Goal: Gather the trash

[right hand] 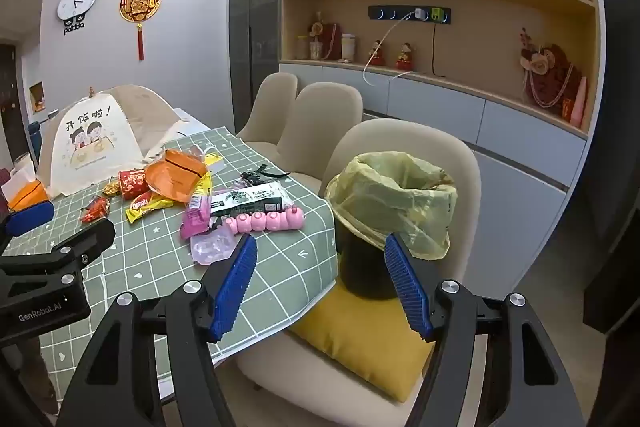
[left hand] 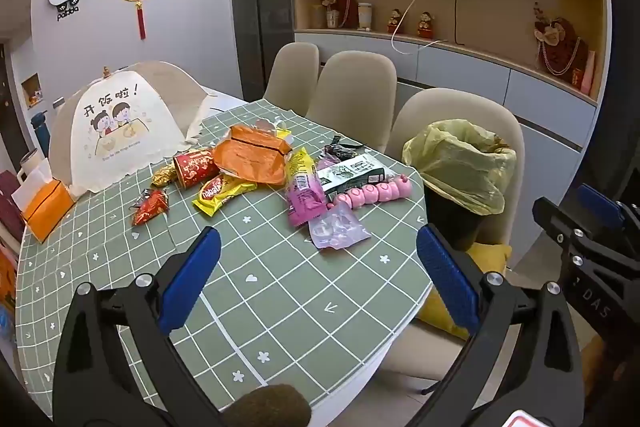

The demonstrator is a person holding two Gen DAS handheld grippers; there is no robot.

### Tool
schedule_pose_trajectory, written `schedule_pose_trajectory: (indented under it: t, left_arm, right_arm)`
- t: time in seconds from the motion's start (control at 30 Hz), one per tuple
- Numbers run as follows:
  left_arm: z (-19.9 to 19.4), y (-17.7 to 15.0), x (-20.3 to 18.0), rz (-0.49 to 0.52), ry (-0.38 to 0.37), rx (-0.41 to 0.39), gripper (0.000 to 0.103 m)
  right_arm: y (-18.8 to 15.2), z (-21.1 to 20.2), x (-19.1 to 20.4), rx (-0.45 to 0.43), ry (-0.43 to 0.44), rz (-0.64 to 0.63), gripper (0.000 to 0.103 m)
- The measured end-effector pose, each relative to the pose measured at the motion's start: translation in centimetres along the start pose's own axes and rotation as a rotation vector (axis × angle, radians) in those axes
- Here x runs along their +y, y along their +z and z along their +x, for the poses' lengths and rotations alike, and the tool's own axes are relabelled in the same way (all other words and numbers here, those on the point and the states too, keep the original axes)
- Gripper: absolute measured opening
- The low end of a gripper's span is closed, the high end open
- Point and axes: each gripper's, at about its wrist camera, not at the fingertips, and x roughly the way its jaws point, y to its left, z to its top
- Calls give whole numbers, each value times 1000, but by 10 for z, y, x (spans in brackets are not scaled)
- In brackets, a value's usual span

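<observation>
Trash lies on the green checked tablecloth (left hand: 280,291): an orange bag (left hand: 252,159), a yellow wafer wrapper (left hand: 220,193), a red wrapper (left hand: 150,211), a pink packet (left hand: 304,193), a clear pink wrapper (left hand: 336,231), a milk carton (left hand: 352,175) and a pink piggy strip (left hand: 374,193). A dark bin with a yellow liner (left hand: 460,167) stands on a chair (right hand: 400,147) beside the table. My left gripper (left hand: 318,259) is open and empty above the near table. My right gripper (right hand: 320,269) is open and empty, near the bin (right hand: 394,199).
A white mesh food cover (left hand: 120,131) and an orange tissue box (left hand: 46,209) stand at the far left. Beige chairs (left hand: 352,91) line the table's right side, the nearest with a yellow cushion (right hand: 360,339). Shelves (left hand: 460,7) fill the back wall.
</observation>
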Motion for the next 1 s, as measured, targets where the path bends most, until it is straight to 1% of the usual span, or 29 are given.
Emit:
schedule_pose_trajectory:
  t: [0.13, 0.33, 0.4, 0.53, 1.0]
  left_arm:
    - [-2, 0, 0, 0, 7, -3, 94]
    - [-4, 2, -20, 22, 2, -2, 94]
    - [-10, 1, -5, 12, -27, 0, 94]
    - [-10, 1, -6, 12, -31, 6, 94]
    - [-4, -1, -9, 10, -31, 24, 94]
  right_arm:
    - [2, -2, -1, -15, -9, -11, 63]
    - [2, -7, 1, -35, -22, -22, 63]
    - [2, -6, -1, -37, -24, -15, 63]
    - [2, -13, -5, -25, -30, -4, 63]
    - [0, -9, -4, -18, -22, -6, 63]
